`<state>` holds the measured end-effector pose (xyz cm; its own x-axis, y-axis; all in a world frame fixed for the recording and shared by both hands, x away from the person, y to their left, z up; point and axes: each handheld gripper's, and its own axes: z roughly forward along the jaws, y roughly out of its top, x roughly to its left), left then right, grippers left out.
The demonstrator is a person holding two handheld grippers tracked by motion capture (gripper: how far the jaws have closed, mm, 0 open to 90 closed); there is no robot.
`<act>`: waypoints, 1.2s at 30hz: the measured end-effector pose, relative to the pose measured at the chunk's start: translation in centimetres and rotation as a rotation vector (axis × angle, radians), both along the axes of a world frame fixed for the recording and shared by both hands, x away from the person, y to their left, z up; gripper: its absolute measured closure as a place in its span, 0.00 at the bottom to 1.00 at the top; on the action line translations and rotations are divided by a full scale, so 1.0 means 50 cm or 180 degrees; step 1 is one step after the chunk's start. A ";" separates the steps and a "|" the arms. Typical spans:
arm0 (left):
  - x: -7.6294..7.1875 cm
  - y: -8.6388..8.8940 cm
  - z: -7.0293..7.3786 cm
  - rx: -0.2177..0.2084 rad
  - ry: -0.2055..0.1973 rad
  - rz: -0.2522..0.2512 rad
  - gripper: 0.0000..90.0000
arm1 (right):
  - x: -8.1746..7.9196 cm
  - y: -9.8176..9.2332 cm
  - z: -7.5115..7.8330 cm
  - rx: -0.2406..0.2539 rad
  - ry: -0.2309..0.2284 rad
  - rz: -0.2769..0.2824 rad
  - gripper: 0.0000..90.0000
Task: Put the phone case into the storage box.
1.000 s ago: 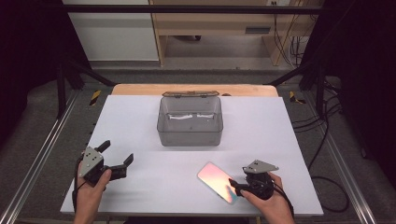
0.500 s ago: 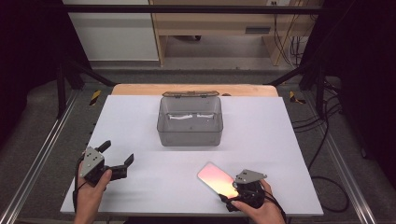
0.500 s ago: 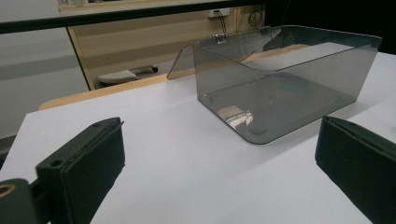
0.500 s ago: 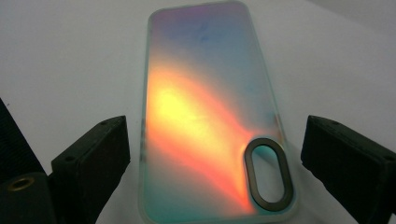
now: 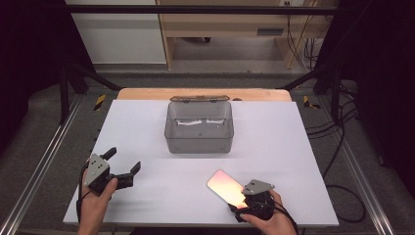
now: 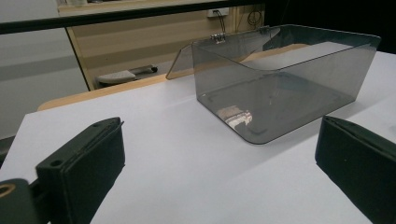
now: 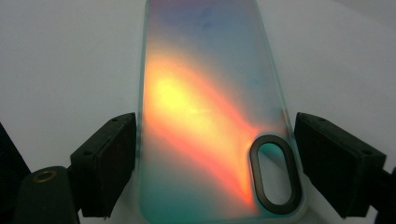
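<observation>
**Phone case between parted jaws on a white counter**

The counter (image 5: 274,147) is a flat white sheet that fills the middle of the high view, with a strip of pale wood showing along its far edge. Metal rails run down both sides of the frame, and the floor around them is dark grey. At the top of the frame stand a light wooden bench and a white panel; cables hang at the upper right and trail over the floor at the right.

A smoky clear plastic box (image 5: 199,128) sits at the centre of the counter, toward the far edge, its hinged lid thrown back behind it. In the left tool view the box (image 6: 285,88) is at the upper right and looks empty.

The left tool (image 5: 123,165) is at the lower left of the high view, held in a hand (image 5: 93,200), its jaws spread wide over bare white surface and gripping nothing.

The right tool (image 5: 239,204) is at the lower centre-right, just short of the near edge. A phone case (image 5: 226,187) with an orange, pink and teal sheen lies flat on the counter, its near end between the jaws. In the right tool view the case (image 7: 210,116) runs up the middle of the frame, a black oval camera ring at its lower right. The jaws stand apart on either side of it, the left one beside its edge, the right one with a sliver of white between.
</observation>
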<state>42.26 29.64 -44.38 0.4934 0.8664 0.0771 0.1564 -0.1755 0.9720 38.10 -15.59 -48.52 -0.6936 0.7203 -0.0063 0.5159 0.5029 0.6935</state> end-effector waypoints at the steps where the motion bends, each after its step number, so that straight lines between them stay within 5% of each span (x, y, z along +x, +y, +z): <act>1: 0.000 0.000 0.000 0.0000 0.0001 -0.0001 0.02 | 0.000 0.000 0.000 -0.0008 0.0002 0.0003 0.18; 11: -0.007 -0.004 0.006 -0.0062 -0.0005 -0.0018 0.02 | 0.007 0.005 0.013 -0.0019 0.0039 -0.0044 0.20; 17: -0.018 -0.012 0.019 -0.0164 0.0032 -0.0056 0.02 | 0.021 0.015 0.059 0.0153 -0.0133 -0.0023 0.20; 26: -0.021 -0.062 0.092 -0.0259 -0.0132 -0.0236 0.02 | 0.064 0.050 0.154 0.0488 -0.0522 -0.0029 0.20; 31: 0.006 -0.095 0.119 -0.0312 -0.0086 -0.0312 0.02 | 0.108 0.071 0.178 0.0677 -0.0672 -0.0111 0.20; 36: 0.045 -0.127 0.152 -0.0418 -0.0029 -0.0202 0.01 | 0.147 0.086 0.186 0.0919 -0.0810 -0.0196 0.20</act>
<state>44.51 23.28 -36.78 0.5473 0.8364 -0.0302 0.1402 -0.0560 0.9885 45.43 -11.30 -39.22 -0.6513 0.7579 0.0365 0.3324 0.2418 0.9116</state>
